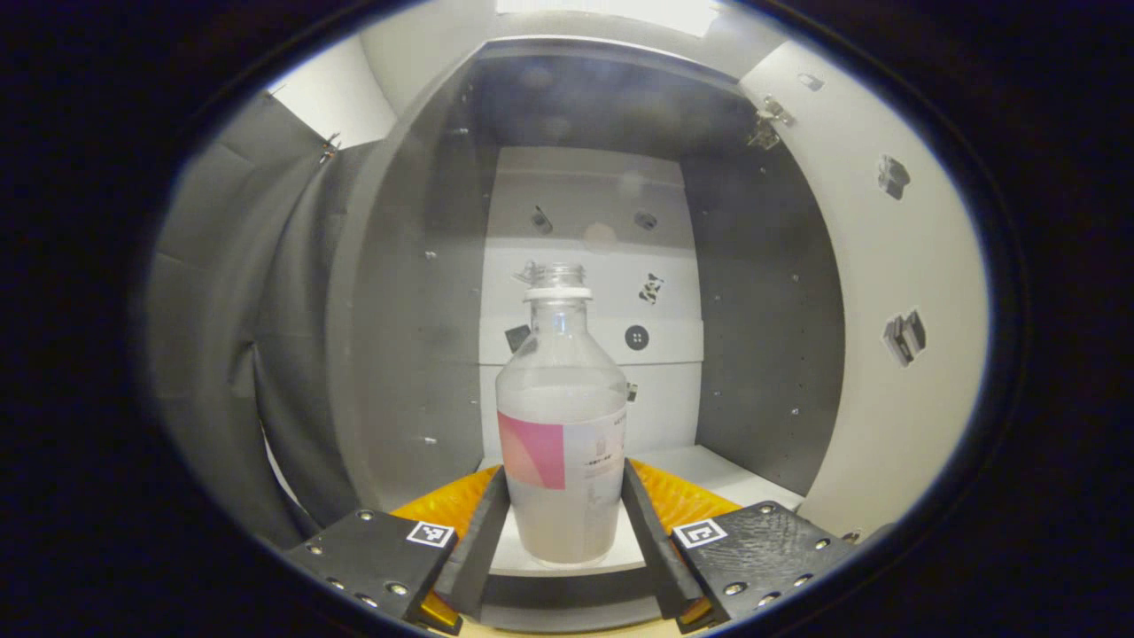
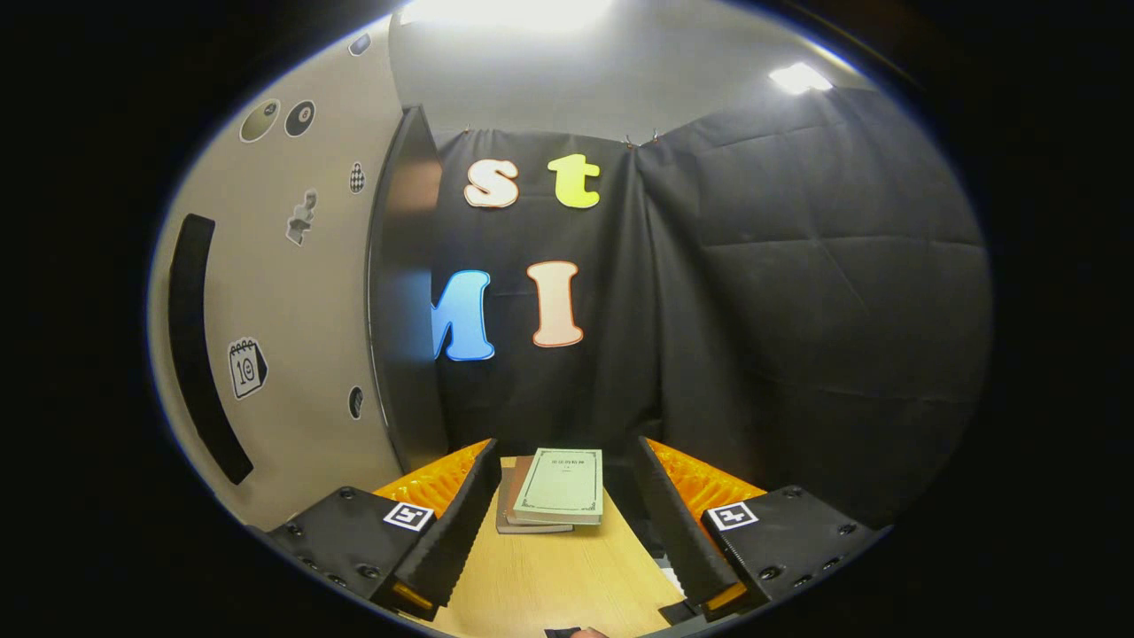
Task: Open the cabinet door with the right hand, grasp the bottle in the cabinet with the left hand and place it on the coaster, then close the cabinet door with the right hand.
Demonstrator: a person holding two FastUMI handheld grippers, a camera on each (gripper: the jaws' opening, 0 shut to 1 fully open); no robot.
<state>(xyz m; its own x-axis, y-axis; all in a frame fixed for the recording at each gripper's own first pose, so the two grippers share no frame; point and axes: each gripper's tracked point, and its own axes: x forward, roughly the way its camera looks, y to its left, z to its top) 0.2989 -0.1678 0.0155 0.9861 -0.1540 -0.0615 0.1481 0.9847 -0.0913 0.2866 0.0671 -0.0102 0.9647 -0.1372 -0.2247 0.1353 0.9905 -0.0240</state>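
A clear bottle [image 1: 561, 399] with a white neck ring and a pink-and-white label stands upright on the white floor of the open cabinet [image 1: 425, 337]. My left gripper [image 1: 565, 496] reaches into the cabinet, with both fingers pressed against the bottle's lower sides. The cabinet door [image 1: 895, 266] is swung open on the right of the left gripper view. In the right gripper view its outer face [image 2: 292, 292], with a long black handle [image 2: 199, 354], stands at the left. My right gripper [image 2: 565, 461] is open beside it, over the wooden table [image 2: 549, 576], holding nothing.
Two stacked books [image 2: 558, 487] lie on the table just beyond my right gripper's fingertips. Black booth cloth [image 2: 797, 310] hangs behind them and to the right. The cabinet's dark side walls [image 1: 762, 292] stand close on both sides of the bottle.
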